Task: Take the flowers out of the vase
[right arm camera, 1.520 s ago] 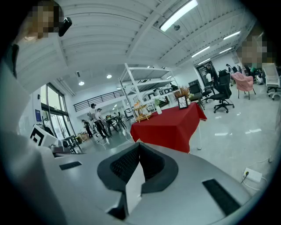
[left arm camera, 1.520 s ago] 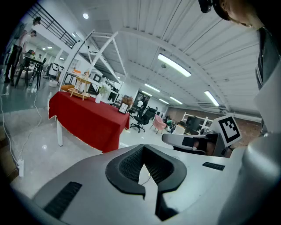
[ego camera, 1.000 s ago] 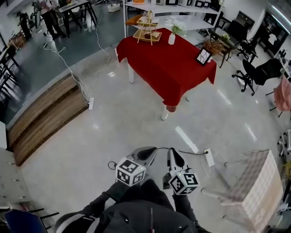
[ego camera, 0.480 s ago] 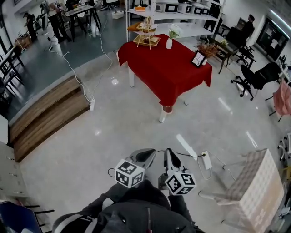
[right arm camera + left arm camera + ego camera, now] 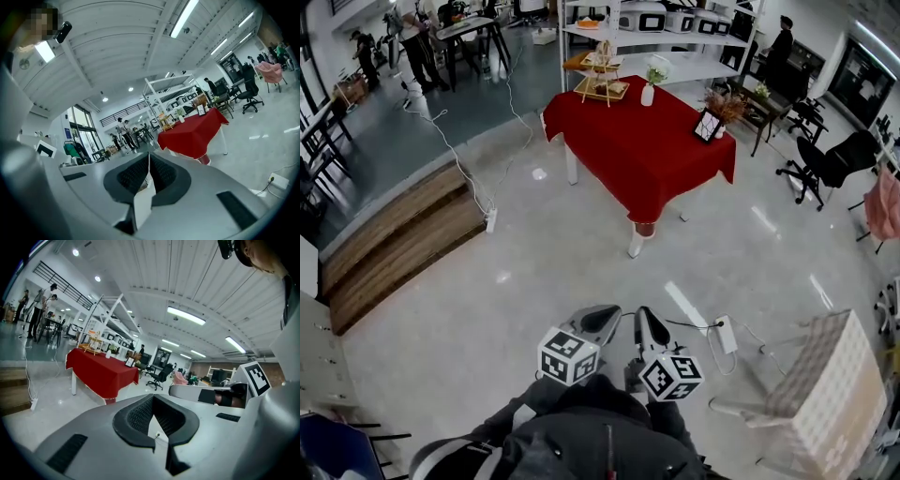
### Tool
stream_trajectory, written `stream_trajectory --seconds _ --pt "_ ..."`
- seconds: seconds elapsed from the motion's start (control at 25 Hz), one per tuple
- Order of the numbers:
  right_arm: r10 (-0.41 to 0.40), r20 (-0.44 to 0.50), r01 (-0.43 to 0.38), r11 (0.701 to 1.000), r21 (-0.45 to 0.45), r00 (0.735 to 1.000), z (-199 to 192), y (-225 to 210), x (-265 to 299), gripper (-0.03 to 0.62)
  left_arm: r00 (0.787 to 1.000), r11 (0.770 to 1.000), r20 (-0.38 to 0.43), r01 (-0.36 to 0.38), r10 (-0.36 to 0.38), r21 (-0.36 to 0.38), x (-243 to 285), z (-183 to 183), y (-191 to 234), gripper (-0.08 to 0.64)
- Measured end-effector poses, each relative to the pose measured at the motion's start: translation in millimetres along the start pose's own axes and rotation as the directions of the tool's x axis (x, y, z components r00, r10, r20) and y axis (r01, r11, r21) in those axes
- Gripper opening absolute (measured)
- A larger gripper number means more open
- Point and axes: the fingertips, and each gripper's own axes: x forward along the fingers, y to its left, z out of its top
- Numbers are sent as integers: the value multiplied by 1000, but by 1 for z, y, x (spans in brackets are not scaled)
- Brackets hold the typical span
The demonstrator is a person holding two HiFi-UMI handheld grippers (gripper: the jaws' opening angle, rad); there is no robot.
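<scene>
A small white vase (image 5: pixel 648 92) with green flowers (image 5: pixel 654 73) stands at the far side of the red-clothed table (image 5: pixel 647 155), far across the floor from me. It also shows small in the left gripper view, vase (image 5: pixel 108 354), and in the right gripper view, vase (image 5: pixel 181 118). My left gripper (image 5: pixel 605 315) and right gripper (image 5: pixel 645 317) are held side by side close to my body, pointing toward the table. Both are shut with nothing between the jaws, seen at the left gripper (image 5: pixel 152 396) and the right gripper (image 5: pixel 149 153).
On the table stand a tiered tray (image 5: pixel 602 70) and a picture frame (image 5: pixel 709 125). White shelving (image 5: pixel 661 33) is behind it. A power strip with cable (image 5: pixel 727 335) lies on the floor near me, a checked-cloth seat (image 5: pixel 825 389) at right, wooden steps (image 5: pixel 394 234) at left, office chairs (image 5: pixel 834 155) far right.
The view has shifted: the table sits slightly higher and farther in the picture, and more shelving shows. Both grippers stay shut in front of my body.
</scene>
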Motion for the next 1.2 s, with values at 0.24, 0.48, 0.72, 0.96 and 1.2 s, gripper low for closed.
stream_trajectory --seconds 0.24,0.48,0.72,0.96,1.2 --pt "16 -16 -16 1000 -5 1000 8 -5 22 12 1000 1000 9 -4 4 0 16 14 13 9" --pt "14 -34 -15 1000 -4 999 13 -15 46 12 1000 1000 3 -12 13 -27 34 20 32 9" --pt "16 -46 -17 1000 -6 999 25 -28 90 12 1000 999 1 -14 15 -31 61 37 65 9" --pt "31 -55 -32 999 -22 998 45 -40 142 12 1000 999 11 -19 20 -35 93 64 101 9" --pt "28 -63 -28 1000 12 998 59 -50 192 12 1000 999 9 -23 23 -37 114 90 138 9"
